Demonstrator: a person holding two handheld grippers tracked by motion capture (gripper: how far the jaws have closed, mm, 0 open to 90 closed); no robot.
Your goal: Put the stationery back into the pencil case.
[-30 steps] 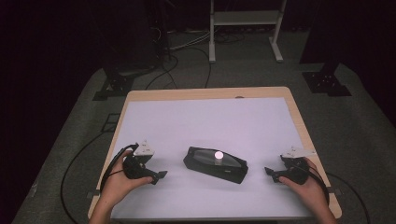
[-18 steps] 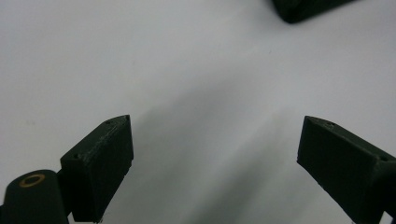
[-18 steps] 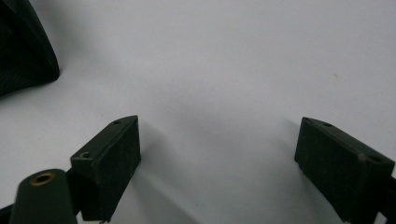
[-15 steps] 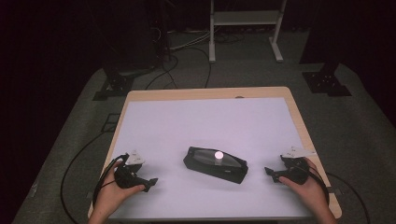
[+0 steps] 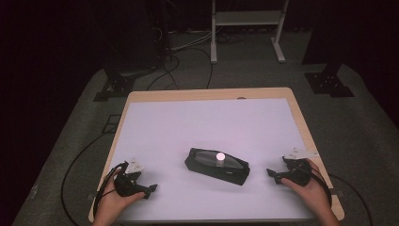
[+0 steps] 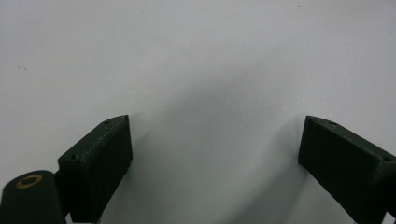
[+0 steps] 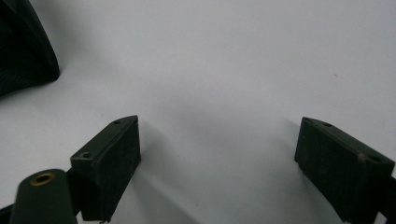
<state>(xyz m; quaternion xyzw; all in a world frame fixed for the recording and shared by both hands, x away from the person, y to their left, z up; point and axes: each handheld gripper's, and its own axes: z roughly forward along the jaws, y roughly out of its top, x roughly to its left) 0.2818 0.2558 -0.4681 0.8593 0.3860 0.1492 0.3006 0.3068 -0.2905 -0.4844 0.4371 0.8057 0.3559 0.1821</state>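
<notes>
White tabletop (image 5: 188, 127) carries one black case (image 5: 217, 166) with a small pale knob on its lid, lying at centre near the front edge, between the two hands. Left tool (image 5: 149, 189) rests low at the front left corner, jaws spread wide with nothing between them, well apart from the case. Right tool (image 5: 271, 174) sits at the front right, jaws equally wide and empty, nearer the case; a dark corner of the case (image 7: 23, 46) shows at the top left of the right gripper view. Looks like a rest or start pose, no grasp begun. Next move probably: bring a tool inward to the case and line the jaws up on it before closing.
</notes>
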